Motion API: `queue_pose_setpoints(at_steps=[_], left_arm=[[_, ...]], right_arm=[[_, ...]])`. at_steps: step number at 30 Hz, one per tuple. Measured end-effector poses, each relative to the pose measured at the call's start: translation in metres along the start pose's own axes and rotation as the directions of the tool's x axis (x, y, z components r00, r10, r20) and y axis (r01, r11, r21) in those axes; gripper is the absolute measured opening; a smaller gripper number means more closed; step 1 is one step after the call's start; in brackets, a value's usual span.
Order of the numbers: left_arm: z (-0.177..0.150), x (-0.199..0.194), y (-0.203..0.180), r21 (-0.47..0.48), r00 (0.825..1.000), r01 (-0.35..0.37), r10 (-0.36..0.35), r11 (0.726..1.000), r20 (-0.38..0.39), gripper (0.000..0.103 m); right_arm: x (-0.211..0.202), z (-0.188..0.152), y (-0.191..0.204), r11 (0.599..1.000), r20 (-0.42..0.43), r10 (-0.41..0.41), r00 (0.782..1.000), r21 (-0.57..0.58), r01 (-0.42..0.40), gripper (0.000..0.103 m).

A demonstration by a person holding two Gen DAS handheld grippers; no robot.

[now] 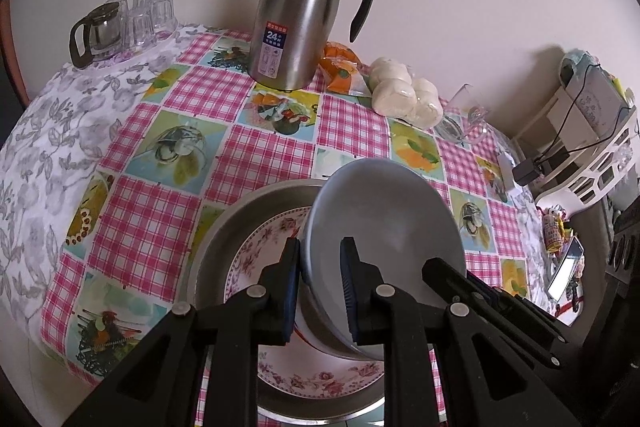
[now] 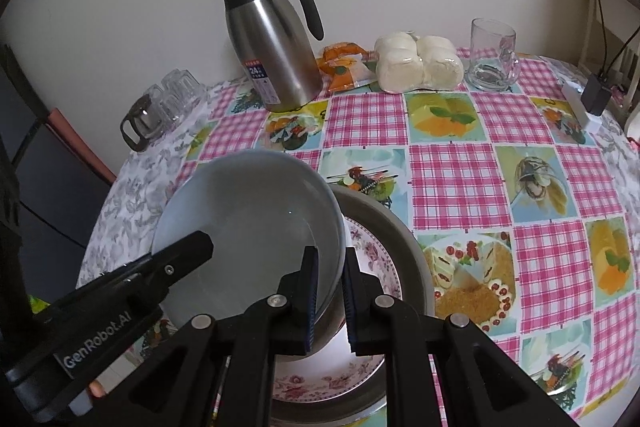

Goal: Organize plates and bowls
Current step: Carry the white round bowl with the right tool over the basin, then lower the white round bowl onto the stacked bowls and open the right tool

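Left tongs (image 1: 320, 291) and right tongs (image 2: 330, 297) both pinching opposite rims of pale grey ceramic bowl (image 2: 256, 223), tilting above floral plate (image 1: 320, 383) inside round steel basin (image 1: 236, 219) near worktop's (image 2: 448, 163) front edge.

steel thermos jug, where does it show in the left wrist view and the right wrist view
Left wrist view: the steel thermos jug stands upper centre, handle to the picture's right, by the wall.
Right wrist view: it stands upper left of centre, handle also right.
Shared landmark: the bag of white buns lies just right of it on the table in both.
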State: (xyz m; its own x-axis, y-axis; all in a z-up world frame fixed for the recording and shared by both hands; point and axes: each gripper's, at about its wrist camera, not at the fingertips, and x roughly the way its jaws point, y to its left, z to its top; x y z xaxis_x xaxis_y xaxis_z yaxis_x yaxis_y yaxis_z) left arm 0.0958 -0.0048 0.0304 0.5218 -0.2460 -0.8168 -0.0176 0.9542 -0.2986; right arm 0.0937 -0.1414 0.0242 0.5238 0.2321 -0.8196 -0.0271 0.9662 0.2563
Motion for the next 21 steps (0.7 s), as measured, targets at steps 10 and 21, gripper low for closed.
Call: queue_pose_setpoints(at_steps=[10, 21], left_arm=[[0.0005, 0.0003, 0.0012, -0.007, 1.000, 0.004, -0.004, 1.000, 0.005, 0.019], [0.0022, -0.0093, 0.0019, -0.010, 0.998, -0.041, 0.041, 0.999, 0.047, 0.043]], right_arm=[[-0.0040, 0.0019, -0.0010, 1.000, 0.010, -0.018, 1.000, -0.008, 0.018, 0.016], [-0.0083, 0.0034, -0.0026, 1.000, 0.031, -0.028, 0.999, -0.007, 0.028, 0.055]])
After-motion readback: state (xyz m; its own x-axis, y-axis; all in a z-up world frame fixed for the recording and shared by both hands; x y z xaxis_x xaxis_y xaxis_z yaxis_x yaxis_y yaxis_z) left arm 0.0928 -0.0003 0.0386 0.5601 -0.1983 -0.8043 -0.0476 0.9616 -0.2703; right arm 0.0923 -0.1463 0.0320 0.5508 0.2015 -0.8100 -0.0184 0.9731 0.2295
